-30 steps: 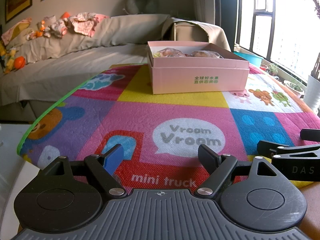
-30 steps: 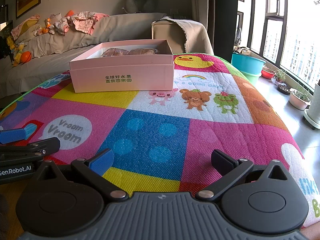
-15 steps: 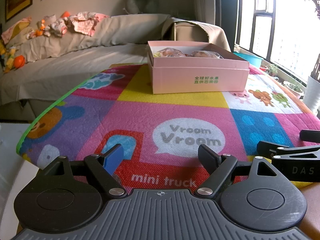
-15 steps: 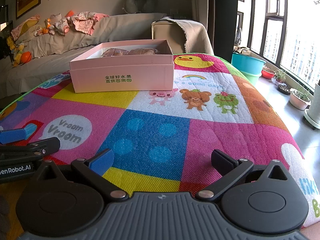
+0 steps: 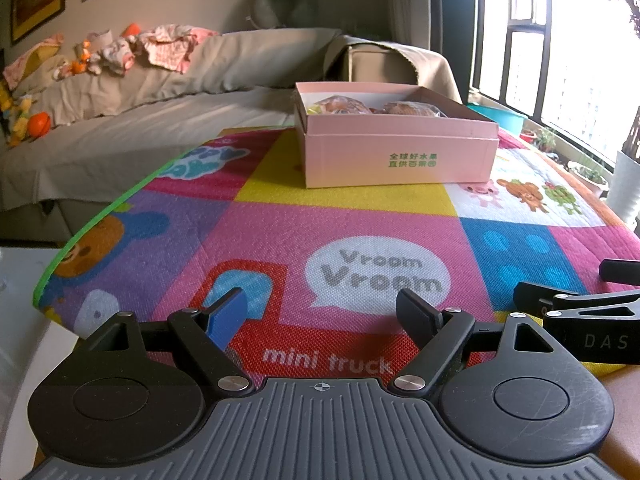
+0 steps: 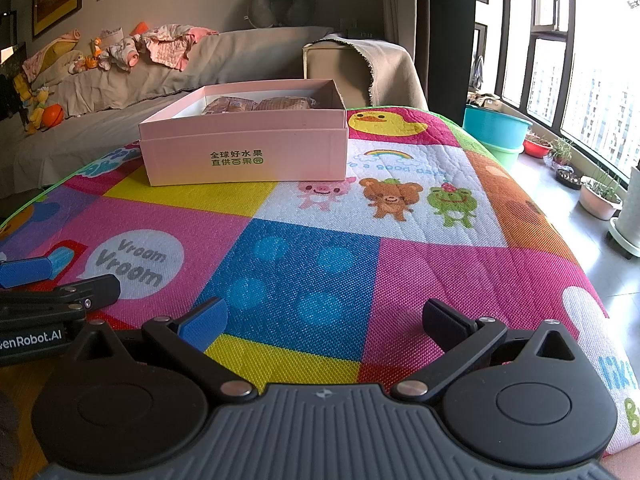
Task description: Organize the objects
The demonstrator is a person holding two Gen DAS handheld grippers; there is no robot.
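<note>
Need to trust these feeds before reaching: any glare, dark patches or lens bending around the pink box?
Left wrist: windows blown out at right, pink box sharp, its contents shaded; mat edge bows from fisheye. Right wrist: window glare at right, box front text legible, wall and sofa dim.

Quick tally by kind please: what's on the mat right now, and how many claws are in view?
Pink box: 1
Wrapped items in the box, as far as the rim lets me see: 2
Claws, both open, over the mat's near edge: 2 (left claw, right claw)
Total: 5
</note>
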